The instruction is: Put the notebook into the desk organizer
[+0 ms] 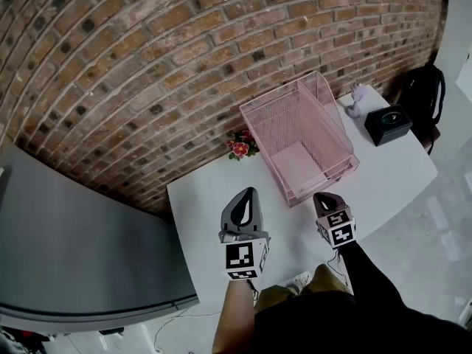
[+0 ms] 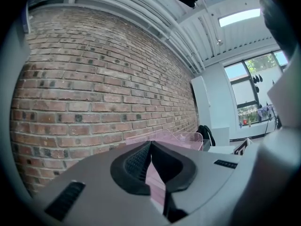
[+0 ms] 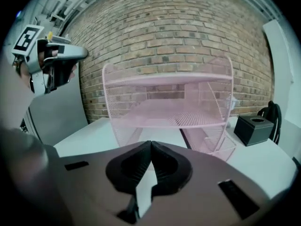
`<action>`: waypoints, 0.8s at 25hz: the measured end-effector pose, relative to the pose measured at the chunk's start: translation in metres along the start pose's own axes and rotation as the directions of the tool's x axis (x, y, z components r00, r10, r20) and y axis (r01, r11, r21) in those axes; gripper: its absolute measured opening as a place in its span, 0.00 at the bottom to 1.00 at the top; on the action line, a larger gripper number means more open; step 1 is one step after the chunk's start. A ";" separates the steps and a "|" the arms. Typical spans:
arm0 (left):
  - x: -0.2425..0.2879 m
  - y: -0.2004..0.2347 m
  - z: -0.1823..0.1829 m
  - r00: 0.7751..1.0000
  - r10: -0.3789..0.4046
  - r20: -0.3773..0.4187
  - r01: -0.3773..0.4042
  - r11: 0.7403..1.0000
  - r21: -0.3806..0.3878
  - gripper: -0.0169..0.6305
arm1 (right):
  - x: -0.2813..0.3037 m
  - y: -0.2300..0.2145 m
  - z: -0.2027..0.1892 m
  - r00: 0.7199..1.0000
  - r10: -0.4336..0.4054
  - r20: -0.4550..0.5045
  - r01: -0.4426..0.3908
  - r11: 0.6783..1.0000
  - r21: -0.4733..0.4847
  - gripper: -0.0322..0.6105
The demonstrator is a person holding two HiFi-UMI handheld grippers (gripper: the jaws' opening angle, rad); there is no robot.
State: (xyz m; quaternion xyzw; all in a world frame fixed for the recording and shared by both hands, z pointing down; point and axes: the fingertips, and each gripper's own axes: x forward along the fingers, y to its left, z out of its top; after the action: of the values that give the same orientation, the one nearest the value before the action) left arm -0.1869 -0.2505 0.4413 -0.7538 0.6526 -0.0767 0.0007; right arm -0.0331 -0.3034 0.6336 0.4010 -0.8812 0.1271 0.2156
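A pink wire desk organizer (image 1: 299,135) stands on the white table (image 1: 214,205), against the brick wall. A flat pale pink slab, seemingly the notebook (image 1: 299,165), lies in its bottom tier. My left gripper (image 1: 247,192) hovers over the table's front part, left of the organizer, shut with nothing in it; the left gripper view shows its jaws (image 2: 150,143) meeting. My right gripper (image 1: 322,196) hangs just in front of the organizer's open side, also shut and empty. In the right gripper view its closed tips (image 3: 150,143) face the organizer (image 3: 169,107).
A black box (image 1: 388,124) sits at the table's right end, with a small lilac figurine (image 1: 355,102) behind it. Pink flowers (image 1: 240,148) stand by the wall left of the organizer. A grey cabinet (image 1: 74,249) is at left, a black bag (image 1: 422,94) at far right.
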 end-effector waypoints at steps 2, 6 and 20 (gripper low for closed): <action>-0.006 -0.002 0.007 1.000 -0.011 0.017 0.011 1.000 0.000 0.05 | -0.017 -0.001 0.018 0.998 -0.032 0.049 0.033 0.999 -0.026 0.08; -0.022 -0.006 0.018 0.999 -0.040 0.037 0.040 0.999 0.002 0.05 | -0.055 0.010 0.063 0.982 -0.075 0.175 0.089 0.993 -0.075 0.08; -0.122 -0.009 0.059 0.988 -0.108 0.109 0.099 0.992 0.081 0.05 | -0.186 0.087 0.154 0.874 -0.159 0.459 0.206 0.977 -0.055 0.08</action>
State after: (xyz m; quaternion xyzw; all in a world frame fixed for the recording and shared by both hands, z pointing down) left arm -0.1882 -0.1351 0.3699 -0.7892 0.6082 -0.0583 0.0619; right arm -0.0334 -0.1870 0.4043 0.4894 -0.8706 -0.0356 0.0362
